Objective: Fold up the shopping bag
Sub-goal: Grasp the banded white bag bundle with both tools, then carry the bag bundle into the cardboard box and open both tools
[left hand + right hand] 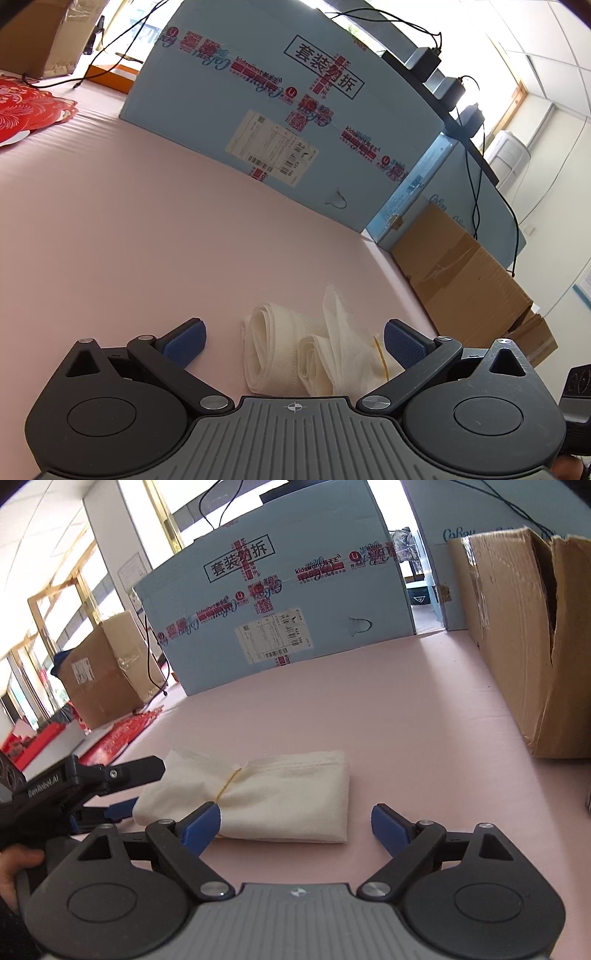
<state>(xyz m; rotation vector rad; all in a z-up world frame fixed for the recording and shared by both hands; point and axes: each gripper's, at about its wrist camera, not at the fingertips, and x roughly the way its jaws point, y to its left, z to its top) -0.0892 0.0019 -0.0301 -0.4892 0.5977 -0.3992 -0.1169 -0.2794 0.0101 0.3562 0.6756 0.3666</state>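
The shopping bag [280,797] is cream cloth, folded into a flat bundle on the pink table [406,709], with a yellow thread across it. In the left wrist view the bag [317,354] shows end-on, with rolled folds and a loose flap standing up. My left gripper [293,341] is open, its blue pads either side of the bag's end, not gripping. It also shows from the side in the right wrist view [110,794], at the bag's left end. My right gripper [295,825] is open, just in front of the bag's near edge.
A large light-blue carton [277,613] stands behind the bag. A brown cardboard box [535,646] stands at the right, another [103,675] at the back left. Red paper items [26,107] lie at the far left. Cables hang over the carton.
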